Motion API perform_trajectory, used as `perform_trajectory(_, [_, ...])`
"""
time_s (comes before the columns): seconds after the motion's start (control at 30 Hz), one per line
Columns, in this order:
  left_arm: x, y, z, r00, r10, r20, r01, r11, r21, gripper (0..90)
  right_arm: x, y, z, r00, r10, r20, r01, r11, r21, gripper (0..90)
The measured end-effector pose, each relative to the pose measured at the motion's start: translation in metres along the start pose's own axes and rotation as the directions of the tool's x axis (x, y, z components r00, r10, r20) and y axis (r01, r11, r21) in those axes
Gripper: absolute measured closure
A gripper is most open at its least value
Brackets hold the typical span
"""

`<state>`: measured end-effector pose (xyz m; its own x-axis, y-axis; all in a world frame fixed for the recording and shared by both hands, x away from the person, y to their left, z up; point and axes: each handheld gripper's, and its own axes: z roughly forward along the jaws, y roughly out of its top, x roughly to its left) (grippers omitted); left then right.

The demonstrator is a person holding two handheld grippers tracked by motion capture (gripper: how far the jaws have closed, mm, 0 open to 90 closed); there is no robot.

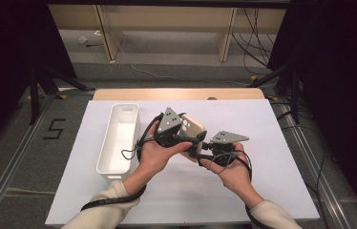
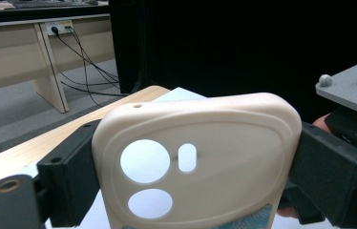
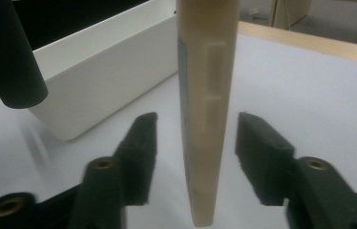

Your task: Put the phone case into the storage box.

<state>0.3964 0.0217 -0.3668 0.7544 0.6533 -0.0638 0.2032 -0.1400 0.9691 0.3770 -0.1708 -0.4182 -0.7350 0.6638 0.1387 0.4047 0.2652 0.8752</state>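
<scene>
A cream phone case (image 1: pixel 192 128) with round camera holes is held up above the table. My left gripper (image 1: pixel 187 141) is shut on it, one jaw on each long side, as the left gripper view shows around the case (image 2: pixel 224 138). A strip of blue pattern peeks out at its lower edge. My right gripper (image 1: pixel 204 149) faces the case edge-on from the right. In the right gripper view the case's thin edge (image 3: pixel 207 95) stands upright between the open jaws of the right gripper (image 3: pixel 198 143), with a gap on both sides.
A long white bin (image 1: pixel 105 143) lies on the white sheet (image 1: pixel 262 143) to the left of my hands, and its wall (image 3: pixel 100 86) shows behind the case. The wooden table's far edge (image 1: pixel 176 94) borders the sheet. Desks and cables stand beyond.
</scene>
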Motion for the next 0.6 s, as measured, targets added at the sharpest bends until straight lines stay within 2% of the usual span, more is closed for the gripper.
perform_trajectory(0.17, [0.003, 0.002, -0.002, 1.0, 0.001, -0.008, -0.001, 1.0, -0.008, 11.0, 0.001, 0.0, 0.0, 0.9996, -0.02, 0.02, 0.02, 1.0, -0.018, 26.6])
perform_trajectory(0.23, [0.004, 0.002, -0.003, 1.0, -0.001, -0.008, 0.001, 0.9999, -0.012, 11.0, 0.0, -0.001, -0.001, 0.9991, -0.029, 0.031, 0.03, 0.999, -0.037, 23.4])
perform_trajectory(0.3, [0.005, 0.002, -0.003, 1.0, -0.002, -0.008, 0.001, 0.9999, -0.013, 11.0, -0.002, -0.002, -0.002, 0.9995, -0.025, 0.02, 0.025, 0.999, -0.042, 19.3])
perform_trajectory(0.47, [0.006, 0.003, -0.005, 0.9999, -0.004, -0.016, 0.004, 0.9999, -0.014, 11.0, -0.004, -0.004, -0.006, 0.999, -0.046, 0.002, 0.046, 0.998, -0.05, 15.8])
perform_trajectory(0.6, [0.008, 0.005, -0.007, 0.9998, -0.009, -0.018, 0.009, 0.9998, -0.019, 11.0, -0.005, -0.005, -0.011, 0.9981, -0.059, 0.016, 0.06, 0.996, -0.068, 15.7])
